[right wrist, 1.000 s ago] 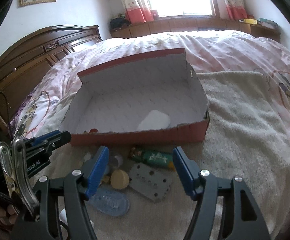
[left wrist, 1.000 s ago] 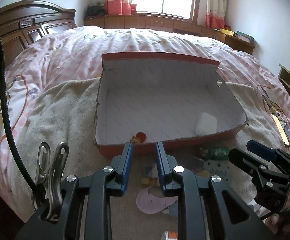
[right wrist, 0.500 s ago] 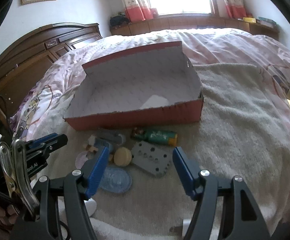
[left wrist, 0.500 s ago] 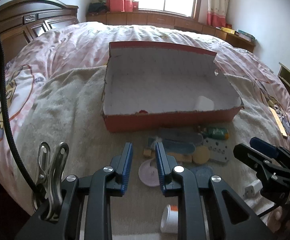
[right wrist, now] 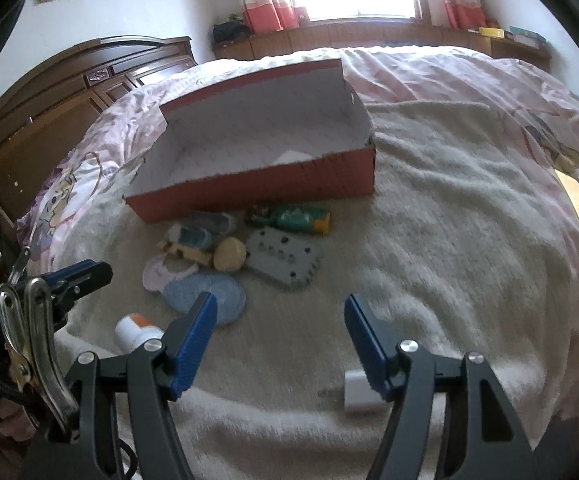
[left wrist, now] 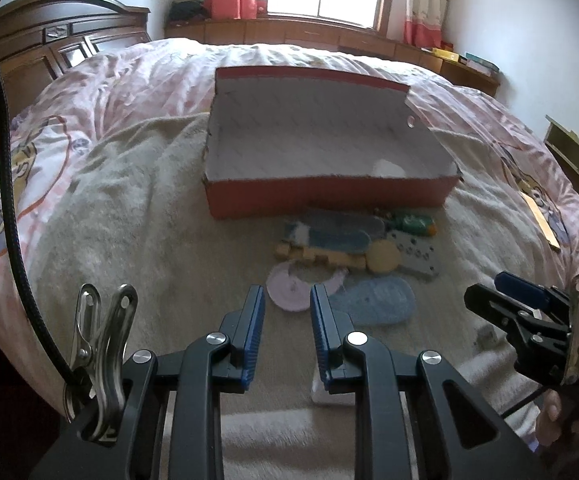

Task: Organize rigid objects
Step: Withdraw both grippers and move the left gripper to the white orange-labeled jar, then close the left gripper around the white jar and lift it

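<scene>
A red box [left wrist: 329,198] [right wrist: 257,194], white inside, lies open on the bed and holds a white block [left wrist: 387,168]. In front of it is a pile: a green bottle [right wrist: 293,218], a grey perforated plate [right wrist: 283,258], a yellow disc [right wrist: 229,254], a blue oval [right wrist: 205,296] and a pink ring piece [left wrist: 289,288]. My left gripper [left wrist: 287,292] is shut to a narrow gap with nothing in it, short of the pink piece. My right gripper [right wrist: 279,304] hangs open and empty over the towel. A white plug [right wrist: 359,394] lies by its right finger.
A cream towel [right wrist: 449,208] covers the pink quilt [left wrist: 109,92]. A white bottle with an orange cap [right wrist: 135,330] lies near the bed's front edge. A dark wooden headboard [right wrist: 49,120] stands left. A flat wooden slip [left wrist: 541,220] rests on the quilt at right.
Both grippers have drawn back from the box toward the bed's near edge. The whole pile, the white bottle and the plug have come into view. Jaw widths are unchanged.
</scene>
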`<state>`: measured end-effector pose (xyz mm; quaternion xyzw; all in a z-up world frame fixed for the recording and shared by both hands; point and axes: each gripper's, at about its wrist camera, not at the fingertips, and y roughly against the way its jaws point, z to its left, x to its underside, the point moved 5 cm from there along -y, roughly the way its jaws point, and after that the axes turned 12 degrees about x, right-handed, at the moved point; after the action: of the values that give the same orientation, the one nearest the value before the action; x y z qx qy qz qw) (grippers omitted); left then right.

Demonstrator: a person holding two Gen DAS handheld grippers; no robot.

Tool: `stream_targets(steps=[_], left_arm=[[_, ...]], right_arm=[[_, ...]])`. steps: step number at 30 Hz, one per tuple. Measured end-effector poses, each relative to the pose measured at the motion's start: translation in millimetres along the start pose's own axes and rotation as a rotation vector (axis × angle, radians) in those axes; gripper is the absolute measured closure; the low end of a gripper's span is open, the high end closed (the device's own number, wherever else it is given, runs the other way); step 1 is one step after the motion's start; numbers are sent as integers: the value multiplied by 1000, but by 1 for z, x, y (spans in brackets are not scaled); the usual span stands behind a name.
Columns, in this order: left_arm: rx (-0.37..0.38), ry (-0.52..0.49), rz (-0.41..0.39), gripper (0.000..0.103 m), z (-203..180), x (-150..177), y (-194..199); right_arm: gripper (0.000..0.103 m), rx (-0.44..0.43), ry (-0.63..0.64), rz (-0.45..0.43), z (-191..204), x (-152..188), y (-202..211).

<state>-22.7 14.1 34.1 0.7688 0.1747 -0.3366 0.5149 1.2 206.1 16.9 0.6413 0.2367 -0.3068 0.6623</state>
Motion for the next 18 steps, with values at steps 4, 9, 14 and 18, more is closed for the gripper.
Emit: stream_targets(steps=[4,9,14,18], left_arm=[[30,-11,18,80,-7,9,1],[75,-16,47,80,-16,19,2],[124,-23,69,76,-24,29,0],[140,-33,83,68,-28,33,-3]], right_arm=[[33,5,14,2,-3,8,7],[33,8,33,11,-6,18,13],[33,15,50,29,-10,29,14],[33,28,60,48,-16,37,13]])
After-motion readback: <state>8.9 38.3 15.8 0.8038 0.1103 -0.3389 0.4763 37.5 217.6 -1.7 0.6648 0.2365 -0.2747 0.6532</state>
